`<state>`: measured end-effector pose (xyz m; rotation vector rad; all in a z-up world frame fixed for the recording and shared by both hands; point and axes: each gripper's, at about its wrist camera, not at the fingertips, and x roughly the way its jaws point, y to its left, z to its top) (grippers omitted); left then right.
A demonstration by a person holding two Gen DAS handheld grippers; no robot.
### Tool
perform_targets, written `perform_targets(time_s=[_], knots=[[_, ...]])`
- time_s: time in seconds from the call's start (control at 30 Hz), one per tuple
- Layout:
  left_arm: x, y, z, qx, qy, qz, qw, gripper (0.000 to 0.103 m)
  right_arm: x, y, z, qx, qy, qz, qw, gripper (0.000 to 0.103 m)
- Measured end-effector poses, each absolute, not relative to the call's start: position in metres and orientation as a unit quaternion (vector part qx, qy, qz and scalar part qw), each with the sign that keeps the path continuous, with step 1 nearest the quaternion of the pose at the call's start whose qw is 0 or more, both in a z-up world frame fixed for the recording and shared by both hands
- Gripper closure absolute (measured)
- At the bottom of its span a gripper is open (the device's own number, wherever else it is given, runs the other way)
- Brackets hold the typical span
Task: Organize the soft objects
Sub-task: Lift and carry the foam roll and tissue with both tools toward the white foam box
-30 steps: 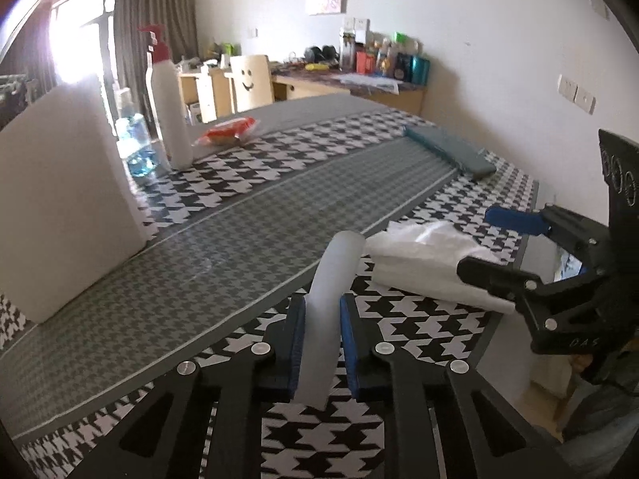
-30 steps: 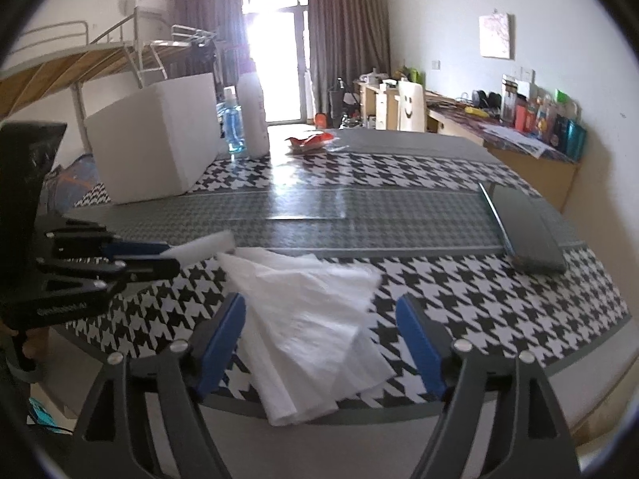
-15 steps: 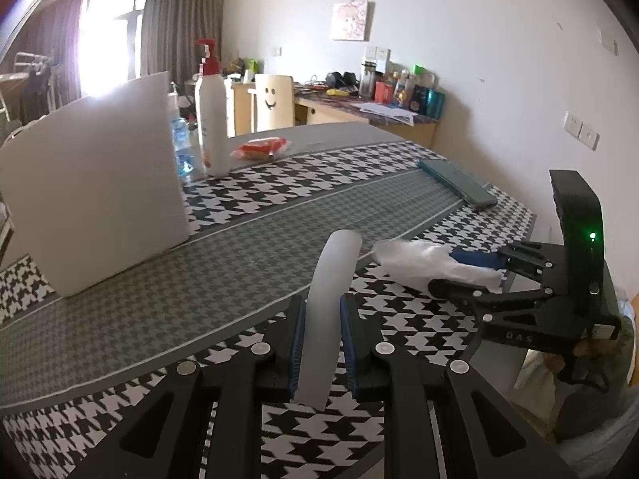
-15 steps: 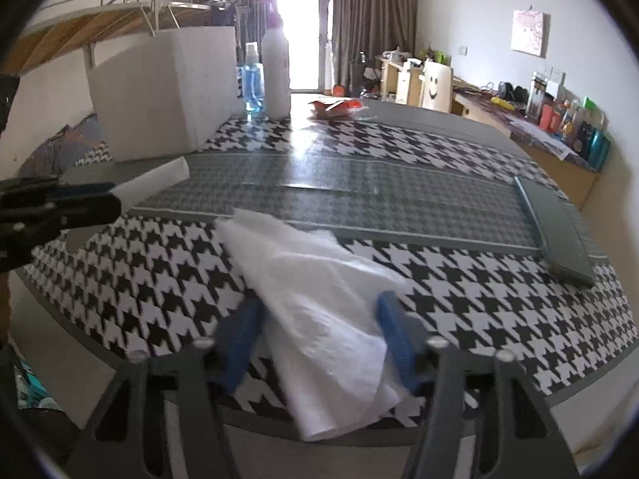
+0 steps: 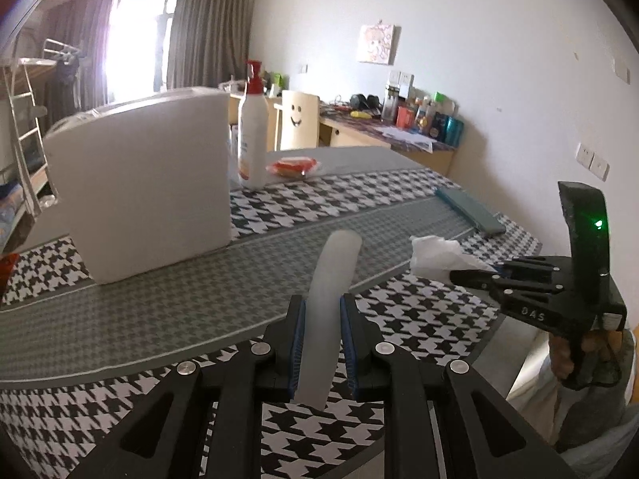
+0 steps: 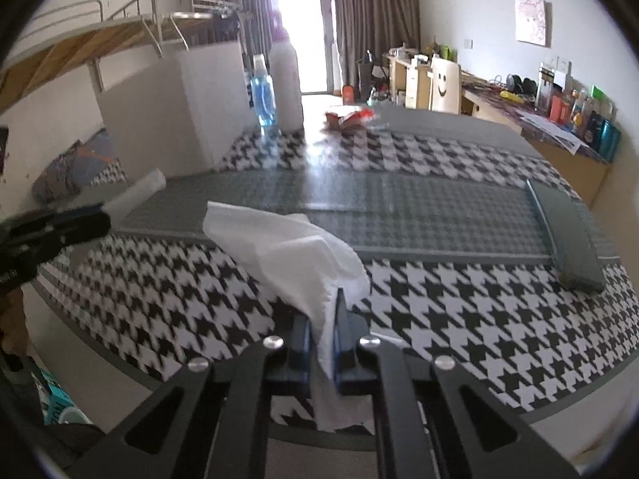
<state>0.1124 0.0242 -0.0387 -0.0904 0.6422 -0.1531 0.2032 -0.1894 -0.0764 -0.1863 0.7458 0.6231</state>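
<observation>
My left gripper [image 5: 321,311] is shut on a white foam tube [image 5: 333,275] that sticks forward and up between its blue pads, above the houndstooth table [image 5: 167,315]. My right gripper [image 6: 323,319] is shut on a white tissue [image 6: 287,251], pinched near its lower edge and lifted off the table [image 6: 459,319]. In the left wrist view the right gripper [image 5: 471,273] sits at the right with the tissue [image 5: 435,255] bunched at its tips. In the right wrist view the left gripper [image 6: 102,215] and the tube [image 6: 137,193] show at the left edge.
A large white foam block [image 5: 139,187] stands at the back left, with a pump bottle [image 5: 252,127] and a blue bottle [image 6: 262,95] behind it. A red-and-white packet [image 5: 293,167] lies at the back. A flat grey case [image 6: 565,227] lies at the right.
The right gripper's jaws closed from wide open onto the tissue and lifted it. The left gripper kept hold of the tube and swung its view to the left.
</observation>
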Motion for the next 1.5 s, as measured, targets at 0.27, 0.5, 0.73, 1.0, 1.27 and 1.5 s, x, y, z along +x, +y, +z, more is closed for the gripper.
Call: perform_targets(time_s=[0.27,0.5,0.73,1.0,1.27,1.5], knots=[[0.107,0.031,-0.015,-0.043,0.285,-0.053,0.956,0.084,0.196,-0.185,-0.045,-0.065,0.328,0.313,0.889,0.092],[0.106,0.039,0.0,-0.043,0.263,-0.034,0.963,0.083,0.191,-0.174,-0.021,-0.054,0.301,0.334,0.892,0.092],[0.107,0.046,0.006,-0.046,0.253,-0.029,0.966,0.083,0.195,-0.166,-0.012,-0.053,0.289,0.348,0.89,0.091],[0.108,0.057,0.018,-0.047,0.238,-0.005,0.97,0.083,0.192,-0.157,-0.001,-0.057,0.27,0.353,0.894,0.092],[0.1,0.067,0.037,-0.039,0.212,0.021,0.976,0.083,0.189,-0.142,0.017,-0.065,0.245,0.364,0.896,0.092],[0.097,0.07,0.054,-0.026,0.191,0.044,0.98,0.083,0.186,-0.132,0.032,-0.065,0.224,0.377,0.896,0.092]])
